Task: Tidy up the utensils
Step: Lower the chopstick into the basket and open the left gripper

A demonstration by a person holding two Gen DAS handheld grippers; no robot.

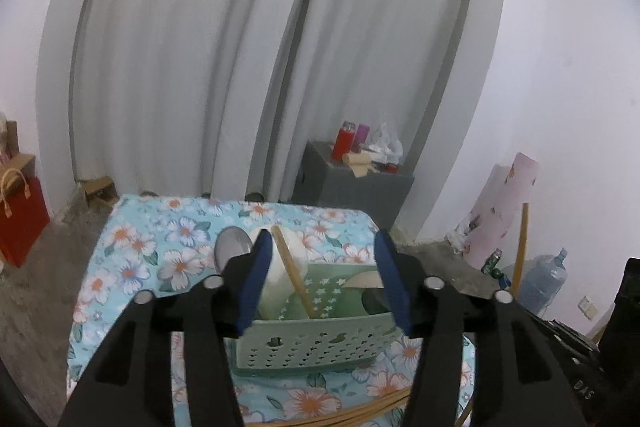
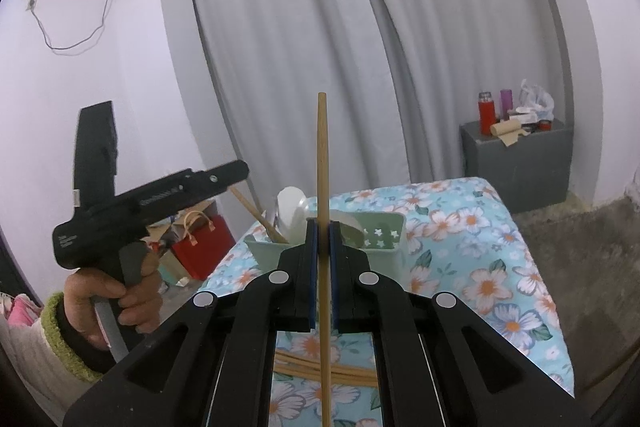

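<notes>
Clamped upright in the right gripper (image 2: 323, 241), just in front of the green basket (image 2: 386, 241): one wooden chopstick (image 2: 322, 163). Best carried over the basket's compartment holding the other chopstick (image 1: 294, 273), lowered tip-first, kept vertical, released only once well inside. Left gripper (image 1: 320, 277) held wide apart and empty above the basket. Shown only from the left wrist: spoon (image 1: 232, 247) at the basket's far left corner. Shown only from the right wrist: spare chopsticks (image 2: 320, 367) on the worktop (image 2: 500, 247) nearer than the basket.
</notes>
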